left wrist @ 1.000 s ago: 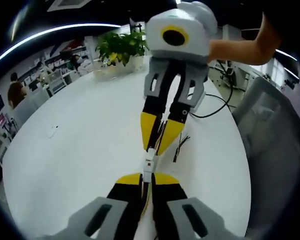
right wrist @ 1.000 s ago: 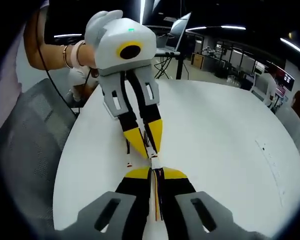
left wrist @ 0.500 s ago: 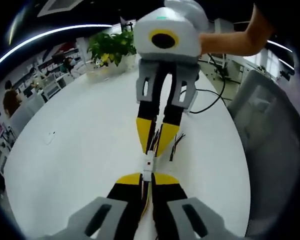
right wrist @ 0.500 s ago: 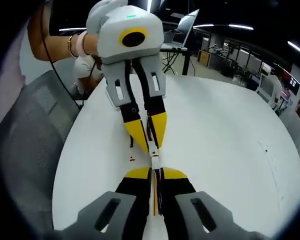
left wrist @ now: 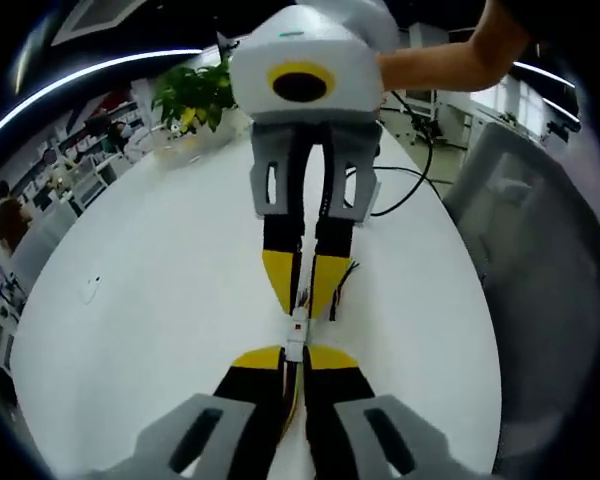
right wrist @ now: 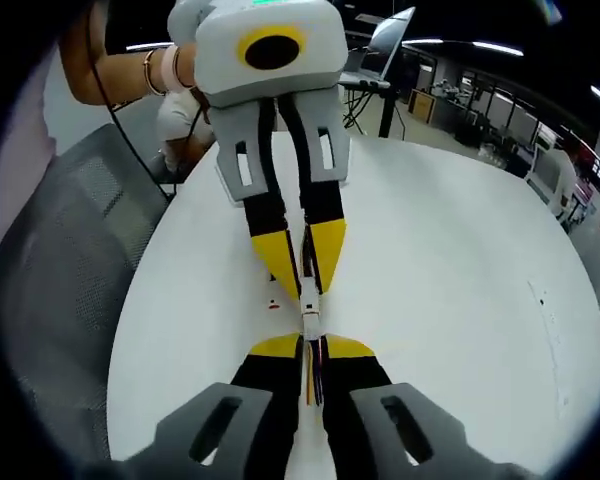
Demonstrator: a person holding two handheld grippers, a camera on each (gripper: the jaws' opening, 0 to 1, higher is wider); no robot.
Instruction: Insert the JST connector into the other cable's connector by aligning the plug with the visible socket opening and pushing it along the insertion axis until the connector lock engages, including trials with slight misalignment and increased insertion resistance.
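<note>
left gripper (left wrist: pixel 295 352) and right gripper (right wrist: pixel 310 345) each clamp a connector (left wrist: pixel 296 328), tips meeting

An open-plan office: white round table (left wrist: pixel 140 300), potted plant (left wrist: pixel 192 95), laptop (right wrist: pixel 388 45), monitor rows (right wrist: pixel 480 110).

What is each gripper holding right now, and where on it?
Each grips a cable just behind its connector: left gripper the cable with the white connector, right gripper the other cable; connectors meet nose to nose.

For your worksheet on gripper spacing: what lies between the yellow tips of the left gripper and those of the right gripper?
In the left gripper view, the white connector pair bridges the gap between the left gripper and the right gripper; the white table lies beneath.
</note>
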